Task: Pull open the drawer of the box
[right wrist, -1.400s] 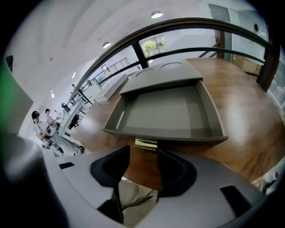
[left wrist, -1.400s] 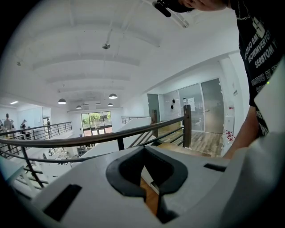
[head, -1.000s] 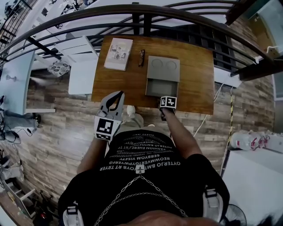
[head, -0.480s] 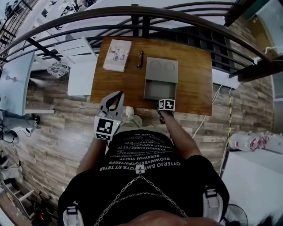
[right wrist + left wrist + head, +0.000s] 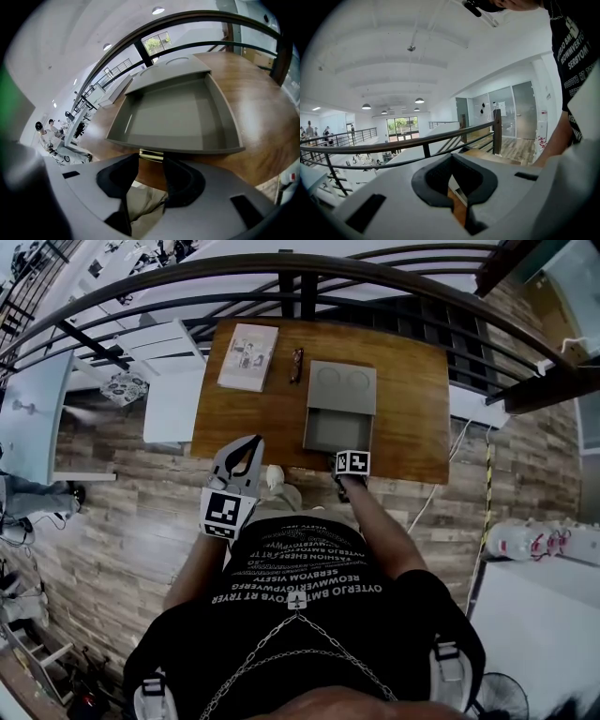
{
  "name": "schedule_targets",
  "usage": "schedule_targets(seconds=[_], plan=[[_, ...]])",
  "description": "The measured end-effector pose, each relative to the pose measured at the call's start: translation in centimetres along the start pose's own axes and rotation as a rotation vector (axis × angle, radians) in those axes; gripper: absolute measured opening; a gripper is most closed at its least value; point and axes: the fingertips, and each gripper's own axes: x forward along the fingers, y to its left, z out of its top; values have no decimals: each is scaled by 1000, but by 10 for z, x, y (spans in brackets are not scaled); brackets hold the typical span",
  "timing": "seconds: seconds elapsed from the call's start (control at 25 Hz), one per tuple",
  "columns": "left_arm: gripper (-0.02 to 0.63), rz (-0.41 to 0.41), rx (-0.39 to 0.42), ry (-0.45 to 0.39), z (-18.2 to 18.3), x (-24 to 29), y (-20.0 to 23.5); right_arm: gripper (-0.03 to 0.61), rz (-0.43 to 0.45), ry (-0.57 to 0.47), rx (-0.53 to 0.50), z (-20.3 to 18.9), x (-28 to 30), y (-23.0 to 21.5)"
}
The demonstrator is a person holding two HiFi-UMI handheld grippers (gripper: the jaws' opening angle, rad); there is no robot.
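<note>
The left gripper point(image 5: 251, 444) was held by the near edge of the wooden table point(image 5: 412, 409), well left of the box. In the left gripper view its jaws were drawn together at the tips with nothing between them, and they pointed out toward a dark railing point(image 5: 408, 150).

On the far left part of the tabletop lay a book point(image 5: 248, 356) with a pale cover. Just to the right of it lay a pair of dark glasses point(image 5: 297, 365), apart from the book and from the box.

The grey box point(image 5: 342, 388) sat right of the glasses, toward the far side of the table, with two shallow round hollows in its top. Its drawer point(image 5: 338, 430) stood pulled out toward the person, and its front came close to the table's near edge. The right gripper view looked into the drawer's grey tray, with the box behind it.

The right gripper point(image 5: 151, 159) was at the middle of the drawer's front and pointed steeply down. Its jaws stood wide and had just opened a little. The brass handle point(image 5: 151, 154) lay between their tips, with a tip against each end of it.
</note>
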Motion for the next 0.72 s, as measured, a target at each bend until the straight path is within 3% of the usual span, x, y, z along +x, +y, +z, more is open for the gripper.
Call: schedule_targets(seconds=[0.4, 0.72], plan=[[0, 3, 1, 12, -5, -10, -10, 163, 9, -47, -10, 6, -3, -7], [0, 9, 13, 9, -1, -18, -17, 202, 56, -101, -7, -5, -35, -6]])
